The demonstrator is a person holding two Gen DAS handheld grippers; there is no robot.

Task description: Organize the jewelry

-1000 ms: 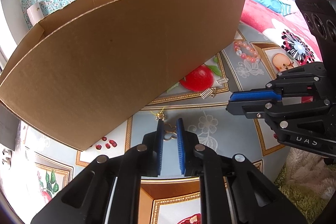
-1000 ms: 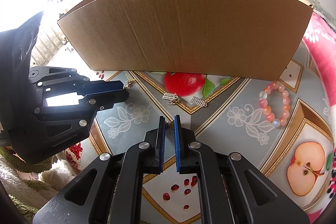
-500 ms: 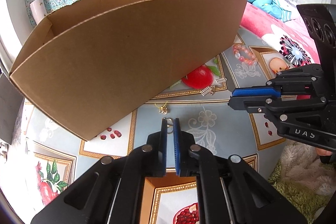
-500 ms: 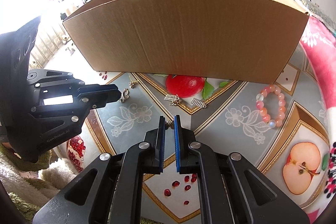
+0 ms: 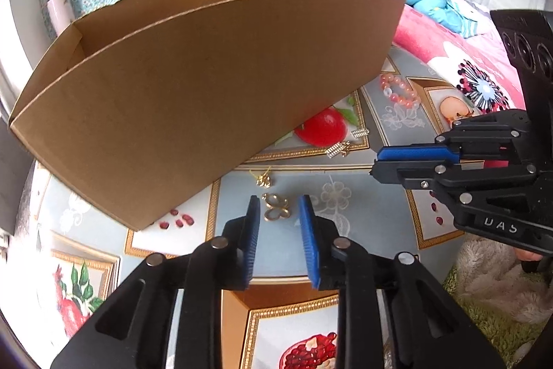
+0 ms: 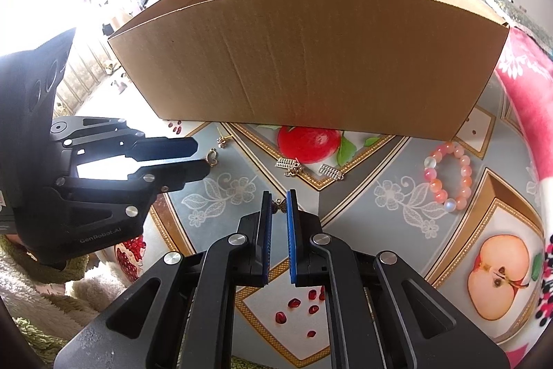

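Note:
A gold double-loop piece [image 5: 276,209] lies on the patterned tablecloth [image 5: 366,206] between the blue pads of my left gripper [image 5: 279,201]. Its jaws are opening and the pads do not touch the piece. From the right wrist view the same gold piece [image 6: 212,158] sits just past the left gripper [image 6: 202,158]. My right gripper [image 6: 279,196] is shut on a small bronze charm [image 6: 279,206] at its fingertips; the right gripper [image 5: 376,163] also shows side-on in the left wrist view. The open cardboard box [image 6: 311,57] stands just behind.
Loose on the cloth lie a gold earring [image 5: 264,178], two silver pieces [image 6: 288,163] [image 6: 330,170] and a pink bead bracelet [image 6: 449,178]. The cardboard box [image 5: 207,92] walls off the far side. A pink bedspread [image 5: 432,40] is at the right, green shag rug [image 5: 484,310] near me.
The left jaws first closed on the gold double-loop piece, then spread apart, leaving it loose on the cloth between the pads. The right gripper stayed put, still shut on the charm.

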